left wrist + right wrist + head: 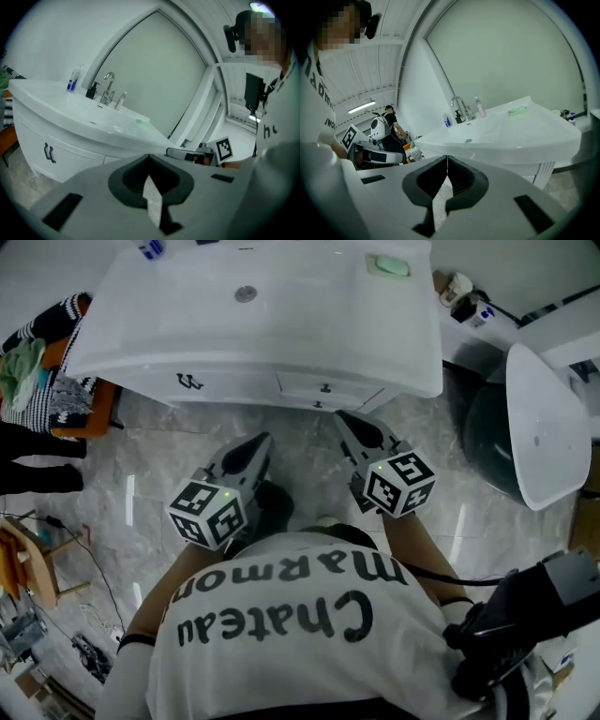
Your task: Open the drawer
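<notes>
Head view, left tongs (260, 441) and right tongs (345, 418) closed empty, near drawer (323, 387), soap (387, 265) on washstand (187, 324).

A green soap (387, 265) lay at the right rear corner of the white basin top (169, 306), and a faucet (108, 86) with a blue-labelled bottle (71, 79) beside it stood along its back edge. To its left, striped cloth (42, 352) was heaped above the marble floor (141, 484). A white oval lid (544, 427) stood to the right.

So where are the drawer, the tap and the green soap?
drawer (324, 387), head view, on its dark handle.
tap (108, 96), left gripper view, on its lower body.
green soap (387, 265), head view, on its top.
</notes>
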`<act>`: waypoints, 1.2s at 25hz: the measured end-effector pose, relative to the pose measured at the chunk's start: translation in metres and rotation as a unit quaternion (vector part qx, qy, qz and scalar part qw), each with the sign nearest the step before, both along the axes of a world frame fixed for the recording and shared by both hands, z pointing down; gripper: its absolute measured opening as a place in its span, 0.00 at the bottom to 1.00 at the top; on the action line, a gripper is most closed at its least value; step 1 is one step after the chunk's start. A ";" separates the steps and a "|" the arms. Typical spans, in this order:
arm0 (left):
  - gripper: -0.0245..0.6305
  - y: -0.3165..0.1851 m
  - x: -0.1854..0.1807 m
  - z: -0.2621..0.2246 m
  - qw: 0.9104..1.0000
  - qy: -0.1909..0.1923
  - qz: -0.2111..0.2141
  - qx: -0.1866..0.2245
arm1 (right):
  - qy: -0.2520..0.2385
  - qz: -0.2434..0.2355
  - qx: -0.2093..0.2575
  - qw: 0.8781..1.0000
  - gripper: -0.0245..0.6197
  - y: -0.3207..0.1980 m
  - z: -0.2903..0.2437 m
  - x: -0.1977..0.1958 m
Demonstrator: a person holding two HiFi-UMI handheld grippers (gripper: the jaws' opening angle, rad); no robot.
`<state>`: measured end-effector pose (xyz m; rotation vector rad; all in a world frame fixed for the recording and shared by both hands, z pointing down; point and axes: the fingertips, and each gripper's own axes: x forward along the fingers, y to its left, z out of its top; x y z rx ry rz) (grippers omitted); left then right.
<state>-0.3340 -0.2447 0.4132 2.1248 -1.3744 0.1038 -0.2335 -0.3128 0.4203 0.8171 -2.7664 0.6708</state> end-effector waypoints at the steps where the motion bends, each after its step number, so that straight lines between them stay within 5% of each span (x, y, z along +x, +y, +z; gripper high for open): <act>1: 0.05 0.000 -0.004 0.006 1.000 0.002 -0.001 -0.008 | 0.004 0.006 -0.006 1.000 0.05 -0.003 0.008 -0.001; 13: 0.05 0.002 -0.039 0.060 0.998 -0.005 0.029 -0.049 | 0.030 0.079 -0.043 0.995 0.05 -0.051 0.107 -0.013; 26: 0.05 0.001 -0.089 0.090 0.996 -0.011 -0.013 -0.089 | 0.089 0.146 -0.095 0.981 0.05 -0.085 0.202 -0.007; 30: 0.05 0.000 -0.094 0.096 0.995 -0.014 -0.015 -0.099 | 0.115 0.149 -0.109 0.976 0.19 -0.094 0.231 -0.010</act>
